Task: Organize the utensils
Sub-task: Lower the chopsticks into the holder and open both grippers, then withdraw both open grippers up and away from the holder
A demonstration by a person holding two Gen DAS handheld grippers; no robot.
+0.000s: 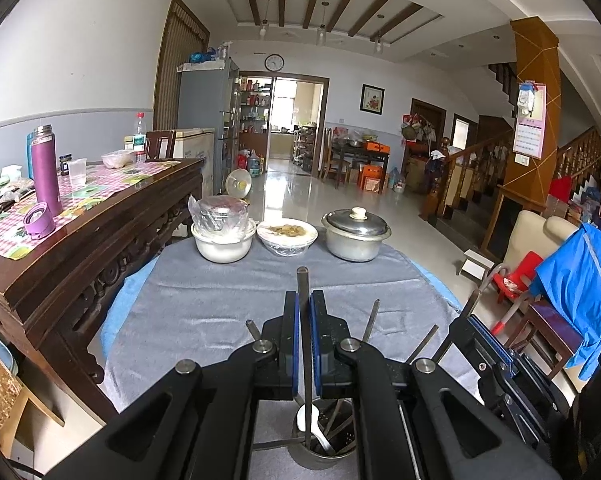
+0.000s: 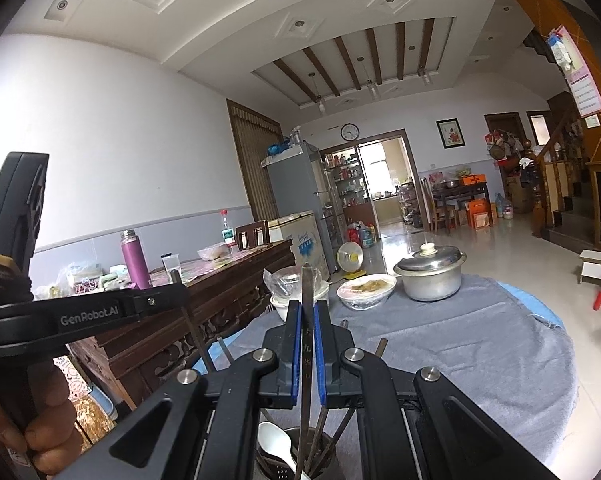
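Observation:
A steel utensil cup (image 1: 320,454) stands on the grey towel right under both grippers. It holds a white spoon (image 1: 311,422) and several dark chopsticks. My left gripper (image 1: 303,300) is shut on one upright chopstick (image 1: 302,280) whose lower end reaches into the cup. The right gripper (image 1: 471,318) shows at the right edge of the left wrist view. In the right wrist view my right gripper (image 2: 307,308) is shut on another dark chopstick (image 2: 307,280), also standing in the cup (image 2: 300,456) beside the spoon (image 2: 274,440). The left gripper (image 2: 178,292) appears at the left, held by a hand (image 2: 48,424).
At the table's far edge stand a white bowl with a plastic-wrapped dish (image 1: 222,240), a covered food bowl (image 1: 287,236) and a lidded metal pot (image 1: 355,236). A dark wooden sideboard (image 1: 100,248) with a purple flask (image 1: 45,168) runs along the left. Chairs and blue cloth (image 1: 580,280) are at the right.

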